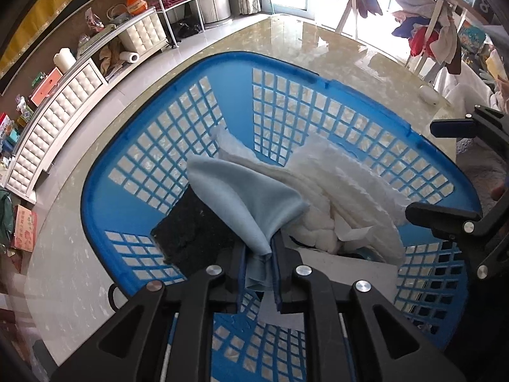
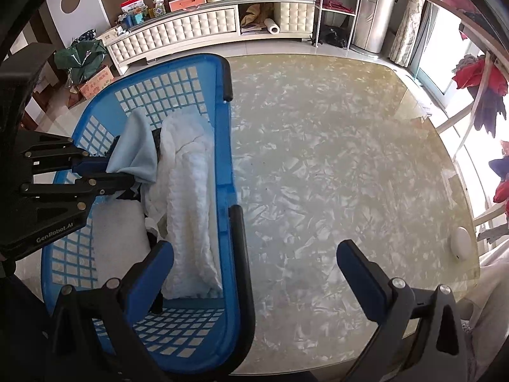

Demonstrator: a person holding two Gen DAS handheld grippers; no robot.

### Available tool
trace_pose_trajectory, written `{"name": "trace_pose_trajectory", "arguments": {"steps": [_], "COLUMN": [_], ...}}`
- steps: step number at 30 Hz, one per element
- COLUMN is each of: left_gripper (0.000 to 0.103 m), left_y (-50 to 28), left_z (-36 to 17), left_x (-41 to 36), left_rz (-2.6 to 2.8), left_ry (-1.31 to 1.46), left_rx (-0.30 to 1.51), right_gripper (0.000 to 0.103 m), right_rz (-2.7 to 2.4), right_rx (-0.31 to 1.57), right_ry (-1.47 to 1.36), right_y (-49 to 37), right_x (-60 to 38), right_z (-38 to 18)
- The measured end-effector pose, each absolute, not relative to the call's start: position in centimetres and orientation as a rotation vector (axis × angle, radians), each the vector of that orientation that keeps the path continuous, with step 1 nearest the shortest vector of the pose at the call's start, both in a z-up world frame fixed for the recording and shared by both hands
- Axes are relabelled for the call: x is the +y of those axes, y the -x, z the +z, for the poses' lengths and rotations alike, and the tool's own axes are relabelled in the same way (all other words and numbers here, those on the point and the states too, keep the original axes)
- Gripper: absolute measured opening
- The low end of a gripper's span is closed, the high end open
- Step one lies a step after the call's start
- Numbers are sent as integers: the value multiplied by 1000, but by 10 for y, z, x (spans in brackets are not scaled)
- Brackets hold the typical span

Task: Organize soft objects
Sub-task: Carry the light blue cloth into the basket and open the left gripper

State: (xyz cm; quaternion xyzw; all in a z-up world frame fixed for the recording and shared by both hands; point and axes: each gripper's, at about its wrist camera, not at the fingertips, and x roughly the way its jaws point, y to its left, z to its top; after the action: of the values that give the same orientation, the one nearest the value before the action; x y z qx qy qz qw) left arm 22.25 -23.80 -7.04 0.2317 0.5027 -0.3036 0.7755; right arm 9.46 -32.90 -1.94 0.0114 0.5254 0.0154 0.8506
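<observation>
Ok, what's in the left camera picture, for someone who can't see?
The left gripper pinches a light blue cloth over a blue basket holding white towels on a shiny table.

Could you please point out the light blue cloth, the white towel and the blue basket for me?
light blue cloth (image 1: 254, 203), left wrist view, middle of its spread fold.
white towel (image 2: 191, 191), right wrist view, centre of its crinkled surface.
blue basket (image 2: 222, 121), right wrist view, its long rim beside the table.
</observation>
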Motion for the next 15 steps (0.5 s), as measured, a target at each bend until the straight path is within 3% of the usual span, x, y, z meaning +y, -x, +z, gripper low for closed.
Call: {"name": "trace_pose_trajectory", "arguments": {"steps": [3,7,15], "left_gripper": [18,51,68], "left_y": [-221,-221,-219], "left_z": [-73,-71,-50], "left_x": [-239,-242,-231], "left_rz": [-656,-654,-614], "left_ry": [-513,-537,-515], "left_rx": [1081,1063,1032], "right_gripper": [103,103,103], "right_rz": [34,36,35], "right_rx": [1112,1116,1104], "right_ry": [-32,-32,-33], "right_y": [-95,-96,-92], "right_x": [-331,-331,-328], "right_z": [-21,-22,-18]}}
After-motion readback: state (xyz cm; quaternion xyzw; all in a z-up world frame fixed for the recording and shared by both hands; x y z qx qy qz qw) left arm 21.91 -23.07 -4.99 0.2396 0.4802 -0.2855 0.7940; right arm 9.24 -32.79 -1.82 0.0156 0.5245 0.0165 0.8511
